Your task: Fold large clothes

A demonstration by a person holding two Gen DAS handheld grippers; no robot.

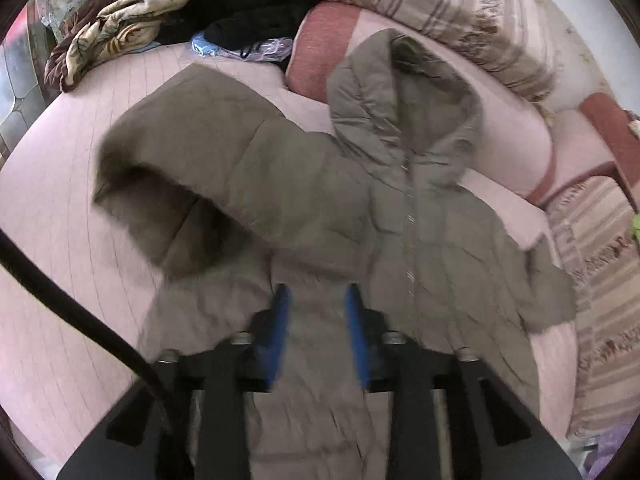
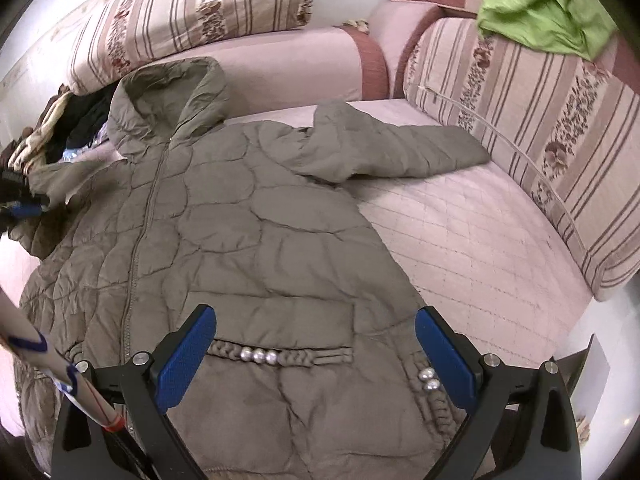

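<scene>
While our left gripper [image 1: 318,300] pinches a sleeve [image 1: 224,184] of the olive coat [image 2: 248,232] in its narrowed jaws and lifts it over the coat's front, our right gripper [image 2: 316,344] hovers with jaws wide apart over the coat's hem. We see the coat lying face up on the pink sofa [image 2: 472,240], hood [image 2: 168,96] toward the striped cushions [image 2: 552,128].

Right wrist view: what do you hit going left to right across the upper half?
Pile of dark clothes → jacket hood → jacket's spread sleeve → striped floral cushion; the green cloth lies on that cushion's top.
</scene>
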